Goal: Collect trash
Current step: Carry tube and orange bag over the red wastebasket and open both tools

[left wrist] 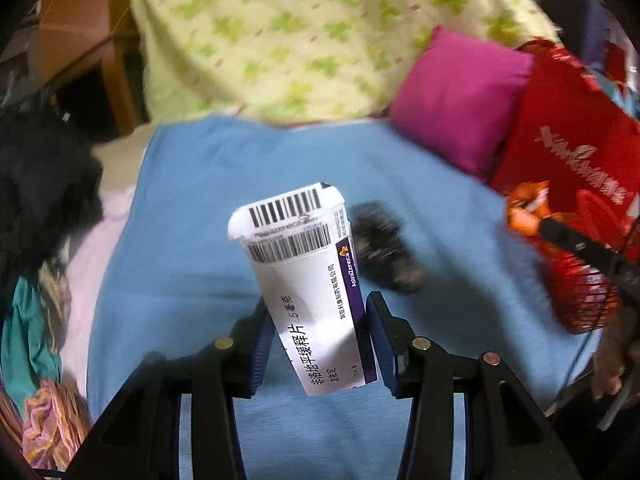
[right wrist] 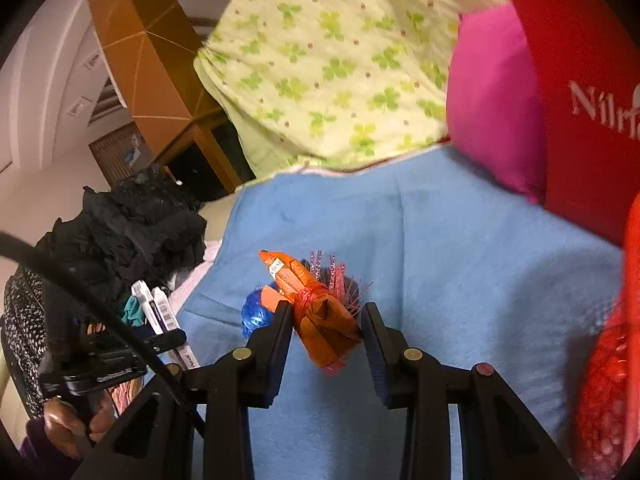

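Left gripper [left wrist: 320, 334] pinches a white medicine box [left wrist: 308, 280], its long axis running forward and up out of the jaws, clear above the blue blanket [left wrist: 192, 208]. Right gripper [right wrist: 326, 322] clamps an orange wrapper bundle [right wrist: 316, 308] in red netting. Both loads are lifted; the red bag [left wrist: 568, 152] lies to the right, nearer the right hand, probably the drop point.

A blue blanket [right wrist: 440, 240] covers the bed, with brown wooden furniture [right wrist: 140, 48] against white walls [right wrist: 36, 120].
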Motion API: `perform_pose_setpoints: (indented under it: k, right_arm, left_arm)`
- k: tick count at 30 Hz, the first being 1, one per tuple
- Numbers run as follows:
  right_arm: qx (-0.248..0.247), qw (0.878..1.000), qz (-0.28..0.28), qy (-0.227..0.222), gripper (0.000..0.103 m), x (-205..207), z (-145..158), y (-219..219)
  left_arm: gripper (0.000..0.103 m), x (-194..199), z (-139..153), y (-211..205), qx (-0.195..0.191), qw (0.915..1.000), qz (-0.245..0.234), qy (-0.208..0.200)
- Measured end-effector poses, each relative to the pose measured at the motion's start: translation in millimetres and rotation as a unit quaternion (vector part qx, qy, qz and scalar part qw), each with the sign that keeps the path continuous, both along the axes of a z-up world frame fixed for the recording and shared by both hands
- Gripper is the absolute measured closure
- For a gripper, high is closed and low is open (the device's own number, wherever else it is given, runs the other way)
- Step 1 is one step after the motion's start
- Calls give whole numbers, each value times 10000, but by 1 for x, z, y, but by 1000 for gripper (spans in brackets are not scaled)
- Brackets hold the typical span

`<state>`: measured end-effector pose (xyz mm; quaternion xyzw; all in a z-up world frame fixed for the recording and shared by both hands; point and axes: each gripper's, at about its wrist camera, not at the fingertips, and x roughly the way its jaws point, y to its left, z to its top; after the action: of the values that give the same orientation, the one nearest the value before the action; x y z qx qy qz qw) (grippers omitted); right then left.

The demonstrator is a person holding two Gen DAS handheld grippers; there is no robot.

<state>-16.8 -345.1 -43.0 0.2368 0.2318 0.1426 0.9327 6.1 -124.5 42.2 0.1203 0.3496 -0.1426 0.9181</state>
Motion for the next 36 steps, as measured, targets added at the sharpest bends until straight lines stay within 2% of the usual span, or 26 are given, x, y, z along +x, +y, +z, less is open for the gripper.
perform_pose_setpoints:
  k: [8,14,22,31,33,35,36]
  right_arm:
    - [11,9960,-526,-716,65,-54,25,-38]
    - [121,9897,-1031,-986,65,-89,31,-82]
    - [503,9776,-1785,-998,65,-124,18,-156]
    - [1195,9576,-2547,-623,63,-147,-9,-227]
    - [1405,9528,-2640,-520,63,-149,-15,-239]
    - [1583,9496,-2674,-413,62,-151,-22,-247]
    - [1682,9478,-2683,-371,46,-151,-24,-250]
  left_arm:
    - [56,-40,40,-65,-81,9964,-771,-337]
    - [56,-53,54,-123,-54,9901,-1331,-446]
    - [56,-68,49,-202,-163,9771,-2101,-289]
    - [53,-74,33,-275,-431,9615,-2713,86]
    - [47,-73,27,-284,-427,9603,-2753,161]
    - [29,-72,21,-290,-393,9614,-2717,180]
    - [29,-72,19,-290,-400,9623,-2685,172]
